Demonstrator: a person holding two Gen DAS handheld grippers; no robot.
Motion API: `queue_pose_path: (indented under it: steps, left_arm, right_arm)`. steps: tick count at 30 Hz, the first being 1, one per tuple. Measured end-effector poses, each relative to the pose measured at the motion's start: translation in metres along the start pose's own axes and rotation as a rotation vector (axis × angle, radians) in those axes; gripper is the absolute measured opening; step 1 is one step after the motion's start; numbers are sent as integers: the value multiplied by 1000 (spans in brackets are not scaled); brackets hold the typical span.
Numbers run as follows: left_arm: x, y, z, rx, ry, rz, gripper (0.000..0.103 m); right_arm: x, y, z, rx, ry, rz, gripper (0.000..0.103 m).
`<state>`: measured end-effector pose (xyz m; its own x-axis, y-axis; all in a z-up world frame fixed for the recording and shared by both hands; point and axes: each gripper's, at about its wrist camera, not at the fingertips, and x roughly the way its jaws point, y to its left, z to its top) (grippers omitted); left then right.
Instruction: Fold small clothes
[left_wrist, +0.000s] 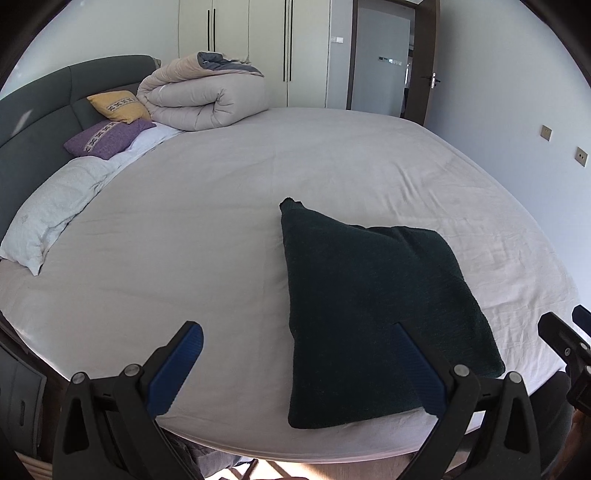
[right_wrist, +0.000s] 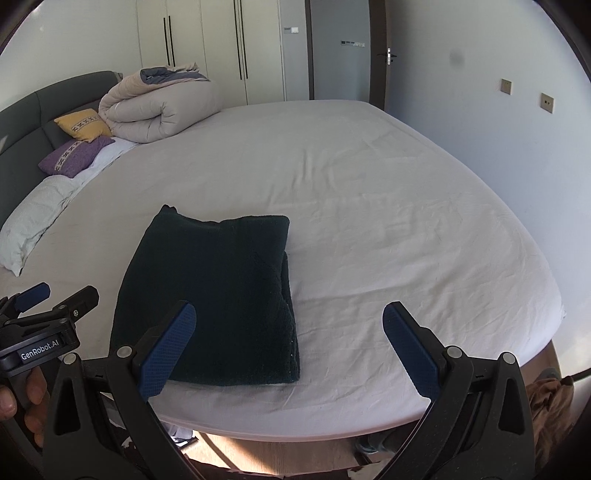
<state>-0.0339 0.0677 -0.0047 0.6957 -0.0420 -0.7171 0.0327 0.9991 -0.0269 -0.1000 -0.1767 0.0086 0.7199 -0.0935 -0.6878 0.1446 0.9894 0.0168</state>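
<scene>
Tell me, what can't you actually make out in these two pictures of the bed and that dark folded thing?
- Dark folded garment: its type and inner layers are hidden by its own folds in both views.
- Its near edge in the left wrist view: partly covered by the left gripper.
- Floor under the bed: cut off by the frame edge and the right gripper.
- Person: only a hand shows.

A big bed (left_wrist: 258, 177) has a white sheet. A folded dark cloth (left_wrist: 369, 314) lies near its edge. Pillows (left_wrist: 107, 138) and a rolled blanket (left_wrist: 207, 99) sit far back
</scene>
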Motion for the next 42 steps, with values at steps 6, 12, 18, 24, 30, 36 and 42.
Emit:
queue_pose_path:
  steps: [6, 12, 18, 24, 30, 36, 42]
  left_arm:
    - [4, -1, -4, 3, 13, 3, 103]
    - [8, 0, -4, 0, 26, 2, 103]
    - [9, -1, -6, 7, 33, 4, 103]
    - [10, -2, -6, 11, 37, 4, 103]
    - [11, -2, -6, 14, 41, 4, 103]
    - [13, -3, -6, 18, 45, 3, 103]
    - [13, -4, -7, 20, 47, 3, 103]
  right_arm:
    - [9, 9, -6, -8, 30, 2, 103]
    - [19, 13, -9, -10, 61, 14, 103]
    - [26, 15, -11, 2, 80, 17, 103]
    - [30, 15, -12, 13, 91, 17, 103]
    - [30, 19, -14, 17, 97, 17, 103]
    - [30, 20, -14, 18, 98, 16, 103]
    - [31, 22, -16, 19, 103, 16, 103]
